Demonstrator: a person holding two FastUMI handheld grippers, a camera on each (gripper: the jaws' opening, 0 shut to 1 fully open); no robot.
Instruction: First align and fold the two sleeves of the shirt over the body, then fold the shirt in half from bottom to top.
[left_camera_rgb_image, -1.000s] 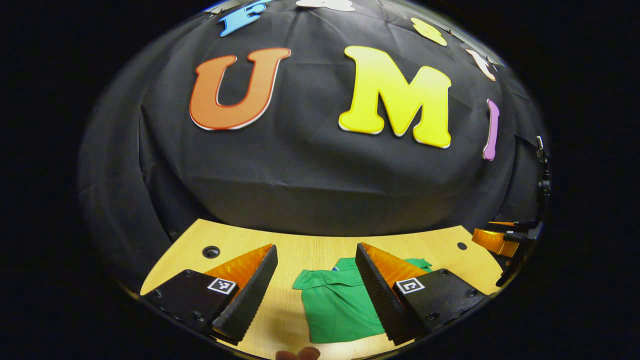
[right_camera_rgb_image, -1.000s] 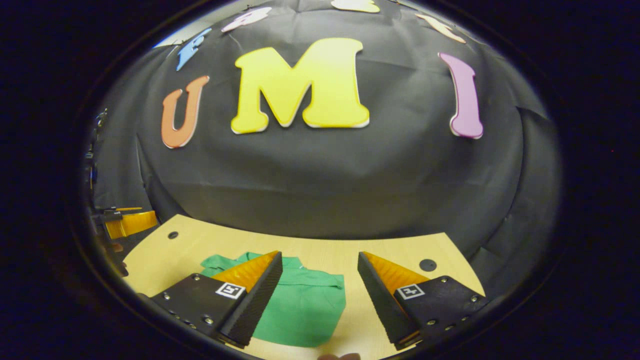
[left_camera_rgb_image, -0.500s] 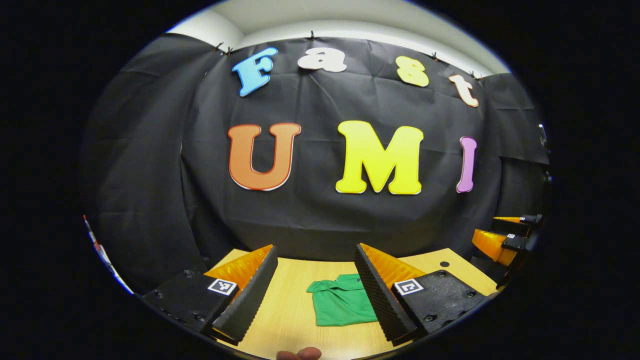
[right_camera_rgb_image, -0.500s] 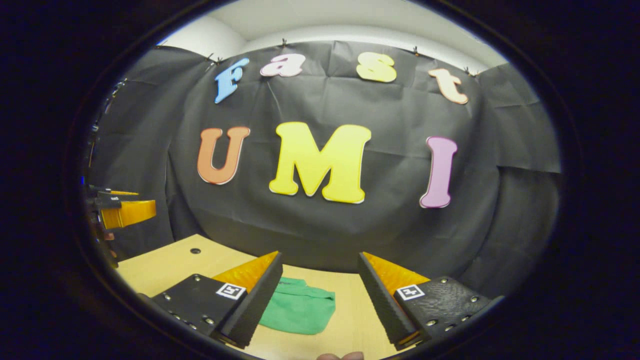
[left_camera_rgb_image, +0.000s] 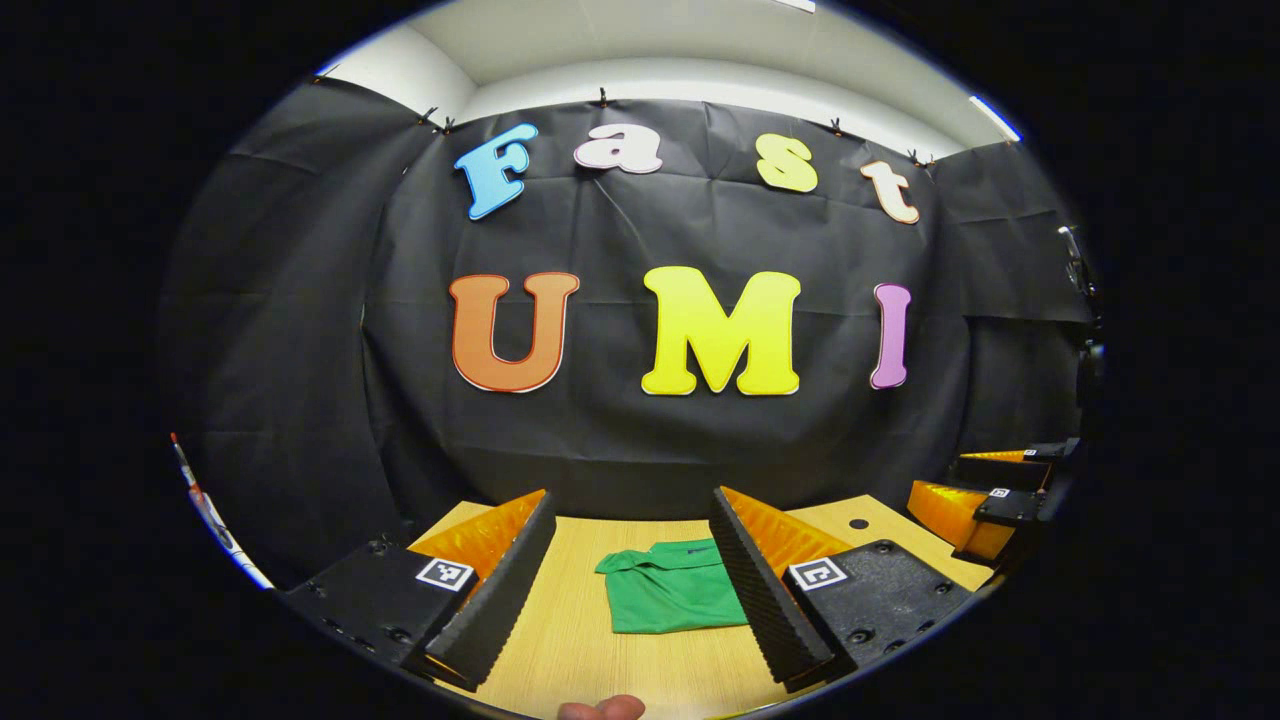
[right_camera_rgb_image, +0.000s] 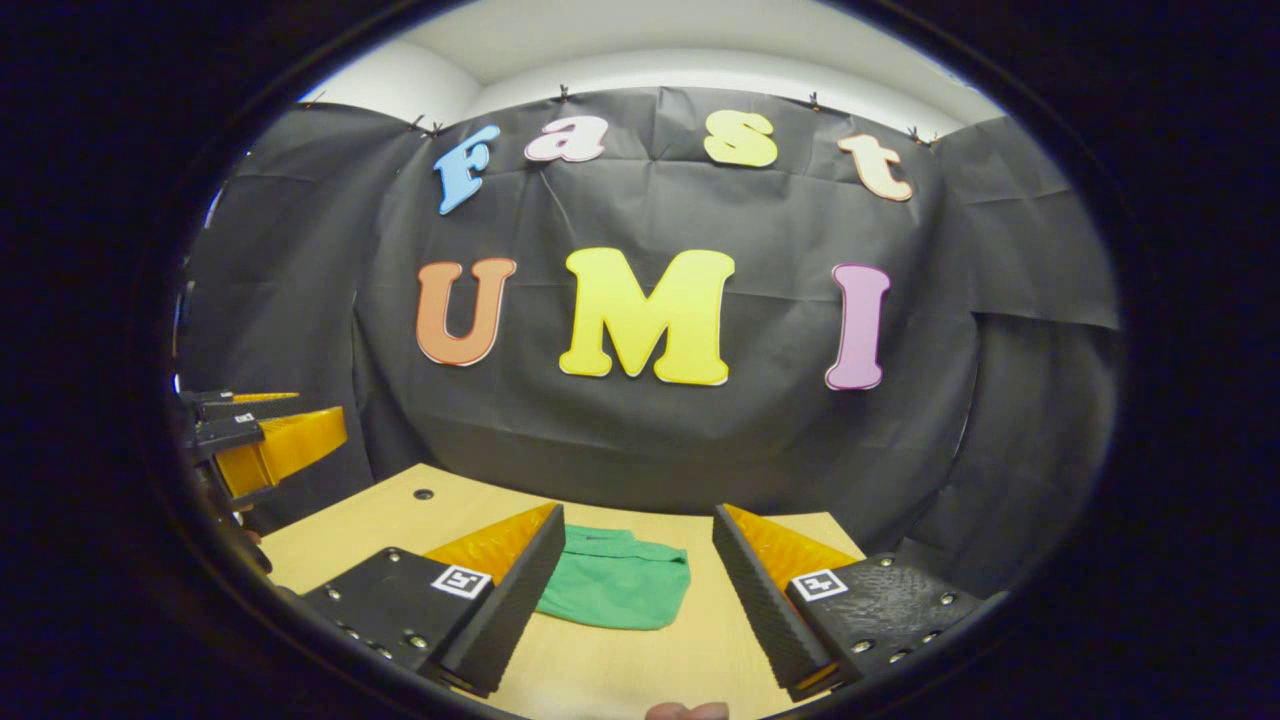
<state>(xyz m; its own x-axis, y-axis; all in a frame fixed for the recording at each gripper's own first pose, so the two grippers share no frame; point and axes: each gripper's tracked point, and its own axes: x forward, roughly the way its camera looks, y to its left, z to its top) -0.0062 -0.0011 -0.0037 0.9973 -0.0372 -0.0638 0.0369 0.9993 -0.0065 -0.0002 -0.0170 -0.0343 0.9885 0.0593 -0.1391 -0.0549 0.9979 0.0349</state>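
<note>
In the left gripper view, the left tool (left_camera_rgb_image: 630, 560) is hanging wide open and holding nothing, pulling back and up from the wooden desk (left_camera_rgb_image: 590, 660) so that the green polo shirt (left_camera_rgb_image: 672, 598), lying as a compact folded rectangle with its collar at the far edge, is looking smaller than a second ago. In the right gripper view, the right tool (right_camera_rgb_image: 640, 565) is likewise gaping empty and retreating above the folded shirt (right_camera_rgb_image: 615, 592), which suggests the folding is finished.
</note>
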